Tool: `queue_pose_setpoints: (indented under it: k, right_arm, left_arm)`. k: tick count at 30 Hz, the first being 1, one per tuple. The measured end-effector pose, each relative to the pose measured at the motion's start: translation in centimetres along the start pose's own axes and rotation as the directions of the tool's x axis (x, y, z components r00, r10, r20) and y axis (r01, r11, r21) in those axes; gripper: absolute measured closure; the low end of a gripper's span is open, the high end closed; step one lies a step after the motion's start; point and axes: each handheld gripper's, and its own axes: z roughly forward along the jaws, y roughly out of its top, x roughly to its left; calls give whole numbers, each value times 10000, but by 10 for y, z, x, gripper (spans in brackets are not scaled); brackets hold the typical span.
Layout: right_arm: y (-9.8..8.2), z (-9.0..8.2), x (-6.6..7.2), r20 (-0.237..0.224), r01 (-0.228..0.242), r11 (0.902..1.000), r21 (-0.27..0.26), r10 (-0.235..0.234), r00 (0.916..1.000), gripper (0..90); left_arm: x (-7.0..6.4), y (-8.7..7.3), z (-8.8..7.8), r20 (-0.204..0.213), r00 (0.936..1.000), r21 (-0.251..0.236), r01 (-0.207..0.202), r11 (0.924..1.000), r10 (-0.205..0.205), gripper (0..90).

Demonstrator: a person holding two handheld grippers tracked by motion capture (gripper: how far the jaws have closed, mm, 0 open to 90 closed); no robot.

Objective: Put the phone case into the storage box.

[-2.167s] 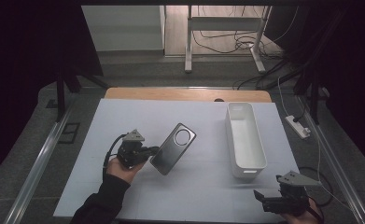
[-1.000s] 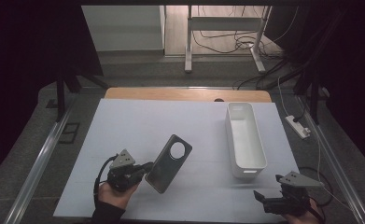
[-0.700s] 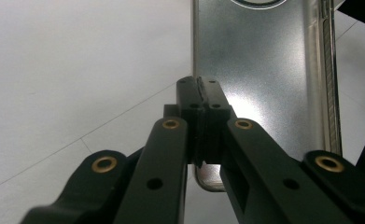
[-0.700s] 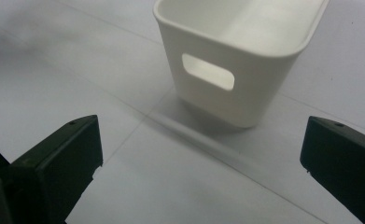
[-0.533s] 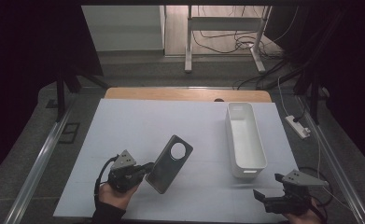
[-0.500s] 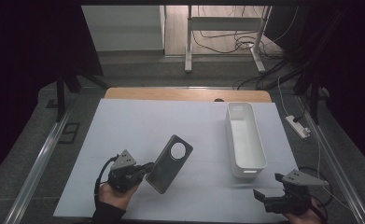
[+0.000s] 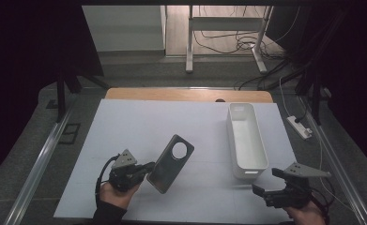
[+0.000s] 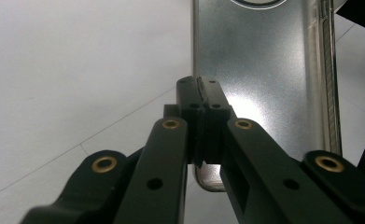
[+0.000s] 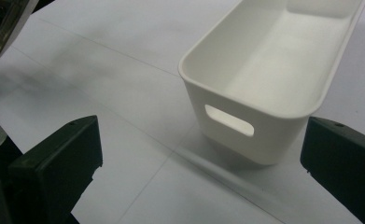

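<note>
a person's left gripper [image 7: 146, 169] clamps the near edge of a grey phone case [image 7: 170, 164], jaws pinched tight on its rim, holding it tilted off the white table sheet [image 7: 139, 126] at front-left of centre. in the left gripper view the two black jaws meet on the case [image 8: 259, 79] w/ no gap btwn them; the case runs up and away from the tips, its glossy grey back facing the camera, a clear side edge on the right and part of the round camera cutout at the top. in the high view the round cutout sits at the case's far end, the case angled up and to the right from the gripper, the left hand [image 7: 118, 194] under it near the table's front edge.

the right gripper [image 7: 263, 190] is at the front-right corner, jaws spread wide w/ nothing btwn them, just in front of a long white bin [image 7: 247, 136]. the right gripper view looks past both open jaws at the bin's [image 9: 273, 88] near end w/ its slot handle; the bin is empty, standing on the sheet, well apart from the case, whose corner [image 9: 3, 32] shows at top left
</note>
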Motion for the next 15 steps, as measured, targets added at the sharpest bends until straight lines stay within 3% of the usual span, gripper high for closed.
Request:
queue_pose_setpoints:
  k: [9,15]
  right_arm:
    - [11,5,0,-365,-206,9998,54,208,9991,0]
    - [19,11,0,-836,-574,9981,228,591,9947,0]
  left_arm:
    - [0,1,0,20,10000,-1,-14,10000,14,892]
    - [0,1,0,65,10000,-46,-39,10000,39,892]
